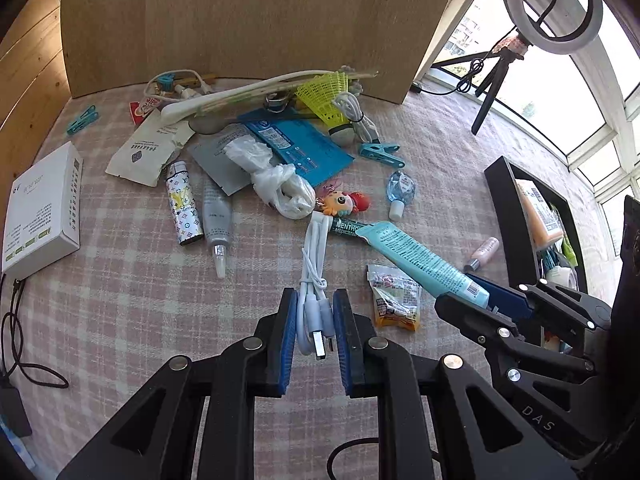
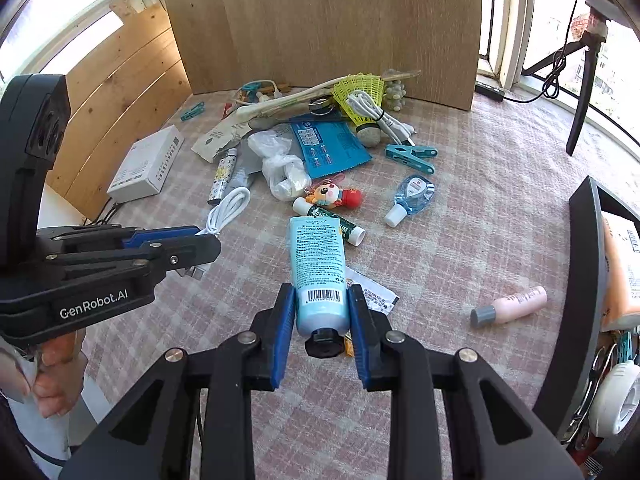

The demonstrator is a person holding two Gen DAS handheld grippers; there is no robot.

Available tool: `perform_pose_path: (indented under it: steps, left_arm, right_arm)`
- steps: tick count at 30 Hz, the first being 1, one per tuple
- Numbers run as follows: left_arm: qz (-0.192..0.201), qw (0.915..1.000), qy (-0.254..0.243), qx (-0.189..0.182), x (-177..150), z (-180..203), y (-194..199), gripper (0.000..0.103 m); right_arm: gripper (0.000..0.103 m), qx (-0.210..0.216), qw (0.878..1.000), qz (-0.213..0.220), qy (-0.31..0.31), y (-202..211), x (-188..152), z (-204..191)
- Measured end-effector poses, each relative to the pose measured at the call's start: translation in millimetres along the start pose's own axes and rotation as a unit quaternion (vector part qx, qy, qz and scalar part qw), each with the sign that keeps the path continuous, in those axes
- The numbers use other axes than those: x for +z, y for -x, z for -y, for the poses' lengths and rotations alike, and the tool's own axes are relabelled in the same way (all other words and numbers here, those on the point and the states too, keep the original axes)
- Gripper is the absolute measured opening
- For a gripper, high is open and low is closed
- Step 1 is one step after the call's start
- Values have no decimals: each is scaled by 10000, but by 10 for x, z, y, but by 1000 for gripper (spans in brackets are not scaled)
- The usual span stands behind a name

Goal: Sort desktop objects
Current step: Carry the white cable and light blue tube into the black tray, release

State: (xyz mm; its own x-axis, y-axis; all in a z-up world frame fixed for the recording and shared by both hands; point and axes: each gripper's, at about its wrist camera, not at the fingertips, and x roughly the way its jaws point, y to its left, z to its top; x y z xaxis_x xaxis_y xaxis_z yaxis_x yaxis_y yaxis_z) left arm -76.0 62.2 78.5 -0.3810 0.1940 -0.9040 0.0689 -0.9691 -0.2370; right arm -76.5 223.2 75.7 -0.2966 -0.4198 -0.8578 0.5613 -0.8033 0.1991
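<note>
My left gripper [image 1: 314, 312] is shut on a coiled white USB cable [image 1: 314, 264], lifted off the checked cloth; the plug hangs between the blue pads. In the right wrist view the left gripper [image 2: 192, 246] shows at the left with the USB cable [image 2: 228, 208] looping out ahead. My right gripper [image 2: 322, 312] is shut on a light-blue cream tube [image 2: 318, 260], black cap toward the camera. The same cream tube [image 1: 420, 258] and right gripper [image 1: 480, 300] appear at the right of the left wrist view. A heap of small objects lies further back.
A black bin [image 2: 584, 240] with packets stands at the right. On the cloth lie a pink bottle [image 2: 510, 306], sanitiser bottle [image 2: 412, 196], toy figure [image 2: 332, 196], green menthol stick [image 2: 336, 222], snack packet [image 1: 394, 298], white box [image 1: 40, 208] and blue clips [image 2: 412, 156]. Wood panels [image 1: 256, 20] close the back.
</note>
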Motion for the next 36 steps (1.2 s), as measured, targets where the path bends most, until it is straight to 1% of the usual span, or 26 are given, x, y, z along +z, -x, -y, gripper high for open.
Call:
perform_pose_path:
  steps: [4, 8, 11, 15, 18, 24, 30, 34, 35, 36]
  left_arm:
    - [18, 9998, -122, -163, 85, 213, 37, 17]
    - [68, 9987, -387, -318, 191, 558, 65, 17]
    - [92, 9963, -679, -514, 279, 926, 79, 17]
    - [106, 9907, -1089, -814, 357, 1468, 86, 17]
    - [60, 9840, -1425, -1069, 353, 1899, 86, 17]
    - [-103, 9673, -2046, -1499, 199, 2657, 90, 17]
    - [-289, 9490, -2577, -1794, -71, 3182, 127, 17]
    - [-432, 9358, -2875, -1994, -249, 3408, 140, 17]
    - [-478, 9328, -2945, -2020, -279, 3450, 130, 19]
    - [-525, 9323, -2989, -1967, -307, 3482, 115, 34]
  right_arm:
    - [26, -169, 9994, 253, -190, 215, 21, 169]
    - [26, -434, 9969, 492, -439, 482, 15, 447]
    - [26, -661, 9928, 672, -734, 727, -36, 751]
    - [26, -1099, 9829, 873, -1195, 1065, -201, 1216]
    - [26, -1397, 9723, 978, -1596, 1317, -385, 1593]
    - [26, -1944, 9469, 1122, -2301, 1773, -798, 2210]
    - [26, -2280, 9261, 1180, -2766, 2054, -1129, 2569]
    - [26, -2384, 9164, 1216, -2975, 2137, -1268, 2692]
    - [27, -2377, 9156, 1224, -3004, 2143, -1292, 2717]
    - [27, -2329, 9161, 1206, -3033, 2139, -1308, 2743]
